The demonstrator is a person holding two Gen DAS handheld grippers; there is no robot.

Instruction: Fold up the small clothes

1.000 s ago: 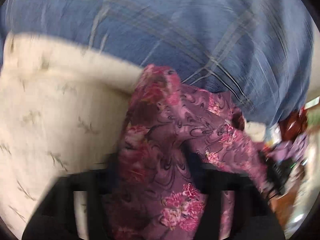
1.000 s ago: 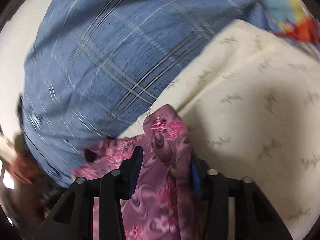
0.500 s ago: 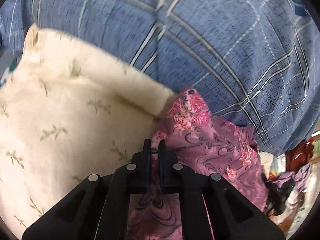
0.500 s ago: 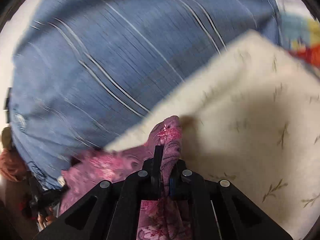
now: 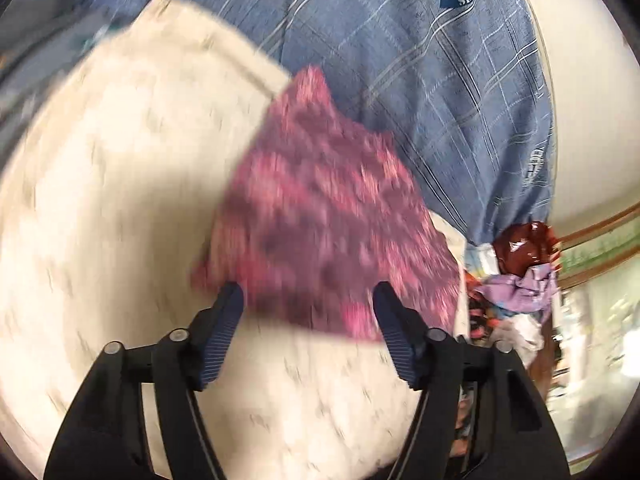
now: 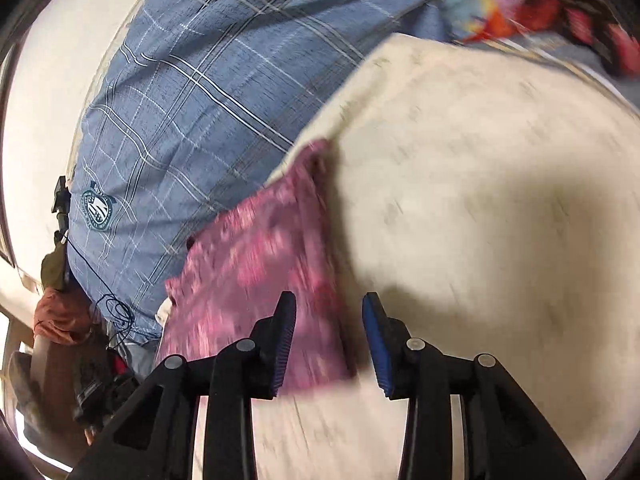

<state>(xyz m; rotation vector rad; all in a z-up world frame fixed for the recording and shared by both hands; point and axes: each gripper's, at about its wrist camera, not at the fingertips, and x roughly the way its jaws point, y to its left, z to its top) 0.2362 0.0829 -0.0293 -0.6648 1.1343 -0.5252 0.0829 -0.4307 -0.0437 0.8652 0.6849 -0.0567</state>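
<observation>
The pink-and-purple floral garment (image 5: 332, 216) lies flat on a cream surface (image 5: 120, 208), a soft thin fabric with a printed flower pattern, blurred in both views. In the left wrist view it forms a rough triangle, its peak against the edge of the blue plaid cloth (image 5: 440, 92) and its broad lower edge just ahead of the fingertips. In the right wrist view the same garment (image 6: 256, 280) reads as a long folded slab with a straight right edge, running from the plaid cloth down toward the claw.

The left claw (image 5: 306, 300) has just been opening; its ribbed blue pads stand wide apart with the garment's lower edge beyond them, not pinched. The right claw (image 6: 328, 308) has also just been opening and stands at a moderate gap; the garment's near corner lies under the left finger, and neither pad presses on it.

The cream surface is padded-looking, printed with faint small sprigs. The blue plaid cloth is woven, crossed by pale lines, and bears a round green crest (image 6: 96, 210). A heap of mixed coloured clothes (image 5: 516, 280) sits at the right edge of the left view.
</observation>
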